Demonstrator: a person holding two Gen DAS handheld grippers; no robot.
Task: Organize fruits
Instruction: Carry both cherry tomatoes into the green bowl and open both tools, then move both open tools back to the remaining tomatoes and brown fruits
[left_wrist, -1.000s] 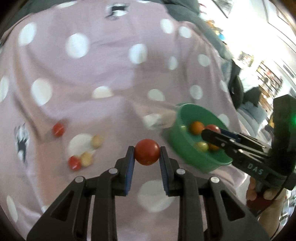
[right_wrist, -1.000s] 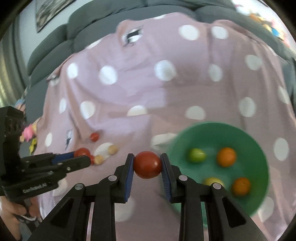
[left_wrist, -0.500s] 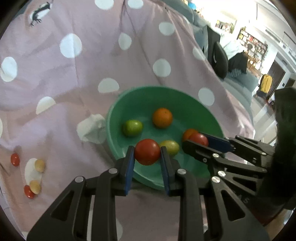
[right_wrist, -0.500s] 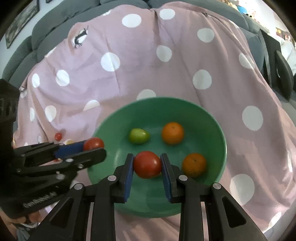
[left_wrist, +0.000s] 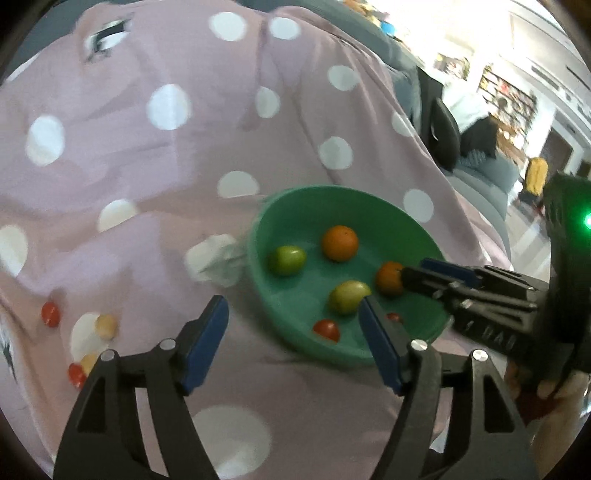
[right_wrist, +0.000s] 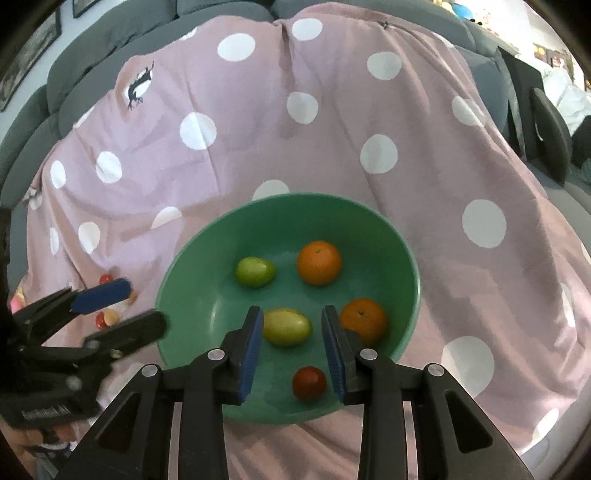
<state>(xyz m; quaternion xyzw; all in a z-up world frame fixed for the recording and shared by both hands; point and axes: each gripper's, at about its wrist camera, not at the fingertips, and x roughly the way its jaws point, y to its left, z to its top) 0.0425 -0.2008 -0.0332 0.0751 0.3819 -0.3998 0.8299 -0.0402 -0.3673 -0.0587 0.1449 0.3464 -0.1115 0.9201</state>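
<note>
Your left gripper (left_wrist: 291, 343) was matte black plastic with cut-out triangular arms, silver screw heads at the joints and blue pads (left_wrist: 201, 347). Your right gripper (right_wrist: 291, 349) matched it; its housing carried a green light and white lettering.

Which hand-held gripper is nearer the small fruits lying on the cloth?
Left. The left hand-held gripper, jaws just opening and empty, hangs over the cloth between those small fruits and the green bowl; the right hand-held gripper is over the bowl.
</note>
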